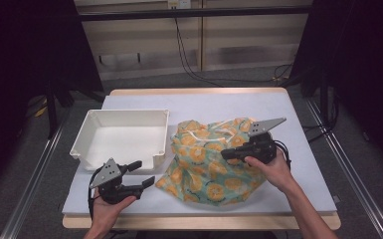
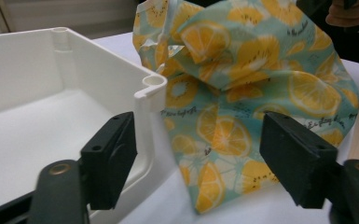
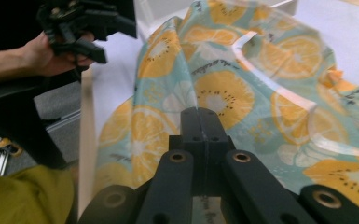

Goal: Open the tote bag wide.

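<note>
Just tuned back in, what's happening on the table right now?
A person is working a printed cloth bag with two handheld grippers. The right gripper is shut on the fabric near the middle of the bag, which lies crumpled on the table just right of the white tray. The left gripper hovers with jaws apart by the bag's lower left edge, close to the tray's near corner, gripping nothing. The tray is empty.

Bin (image 1: 92,130) blocks left; tbl (image 1: 298,124) free right of cloth (image 1: 204,159).
</note>
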A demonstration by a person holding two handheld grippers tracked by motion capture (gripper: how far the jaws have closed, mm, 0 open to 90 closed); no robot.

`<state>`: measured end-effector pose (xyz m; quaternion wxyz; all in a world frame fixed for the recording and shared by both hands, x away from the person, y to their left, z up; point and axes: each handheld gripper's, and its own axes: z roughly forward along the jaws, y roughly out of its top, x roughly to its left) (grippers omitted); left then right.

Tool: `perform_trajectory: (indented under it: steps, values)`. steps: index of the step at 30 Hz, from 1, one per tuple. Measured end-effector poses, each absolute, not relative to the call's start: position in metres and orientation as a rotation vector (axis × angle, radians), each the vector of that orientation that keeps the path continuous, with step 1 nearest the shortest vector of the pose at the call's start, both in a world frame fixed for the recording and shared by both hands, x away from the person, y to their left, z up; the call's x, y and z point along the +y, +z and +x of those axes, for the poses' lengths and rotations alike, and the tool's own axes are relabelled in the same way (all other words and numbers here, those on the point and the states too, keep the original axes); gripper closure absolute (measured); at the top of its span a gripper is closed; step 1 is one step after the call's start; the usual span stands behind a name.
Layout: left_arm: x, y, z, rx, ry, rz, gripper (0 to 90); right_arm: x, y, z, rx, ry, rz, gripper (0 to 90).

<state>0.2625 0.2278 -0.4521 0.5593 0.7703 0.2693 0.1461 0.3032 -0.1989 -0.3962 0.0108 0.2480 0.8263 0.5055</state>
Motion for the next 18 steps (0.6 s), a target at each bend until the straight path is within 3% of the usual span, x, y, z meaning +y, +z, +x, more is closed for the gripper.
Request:
perform_trajectory:
  steps: [6, 10, 18]
  values:
    - [0.216, -0.438, 0.261, 0.57, 0.329, 1.813, 43.1, -0.194, -0.398, 0.282, 2.583, 1.608, 0.723, 90.0]
    - [0.202, -0.428, 0.262, 0.525, 0.286, 1.813, 47.8, -0.191, -0.396, 0.274, 2.591, 1.613, 0.7, 90.0]
    - [0.176, -0.418, 0.291, 0.528, 0.264, 1.796, 46.6, -0.189, -0.408, 0.265, 2.619, 1.614, 0.705, 90.0]
